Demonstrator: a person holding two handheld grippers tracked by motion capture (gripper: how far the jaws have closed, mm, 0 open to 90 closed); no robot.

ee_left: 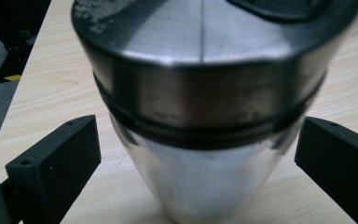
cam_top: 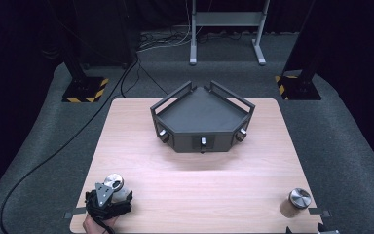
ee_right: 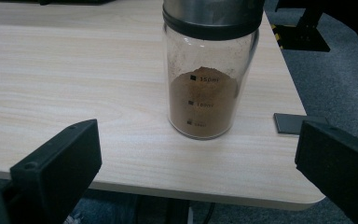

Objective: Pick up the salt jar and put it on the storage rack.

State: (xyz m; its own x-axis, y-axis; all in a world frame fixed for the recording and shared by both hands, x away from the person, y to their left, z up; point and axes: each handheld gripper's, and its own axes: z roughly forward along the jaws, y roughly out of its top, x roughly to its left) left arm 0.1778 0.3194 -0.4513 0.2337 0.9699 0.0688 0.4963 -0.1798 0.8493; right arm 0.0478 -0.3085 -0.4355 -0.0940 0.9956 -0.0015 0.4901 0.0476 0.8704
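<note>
While the left gripper (cam_top: 111, 194) sits at the near left corner of the wooden table (cam_top: 190, 175), its two black jaws stand spread on either side of a clear jar (cam_top: 115, 187) with a brushed metal lid. Seen through the left gripper view, that jar (ee_left: 205, 116) rises between the jaws, with a gap visible at each side, so the jaws flank the glass without touching it. A hand (cam_top: 99, 225) holds this gripper from the bottom edge of the high view.

Near the right front corner of the table stands a second jar (cam_top: 295, 202), also metal-lidded and partly filled with brown powder. From the right gripper view, this brown-powder jar (ee_right: 207, 79) stands upright near the table edge, ahead of the right gripper (ee_right: 198, 172), whose jaws are spread wide and hold nothing.

At the table's middle rests a dark, angular tray (cam_top: 202, 122) with raised rails and small knobs on its front faces, well apart from both jars.
</note>
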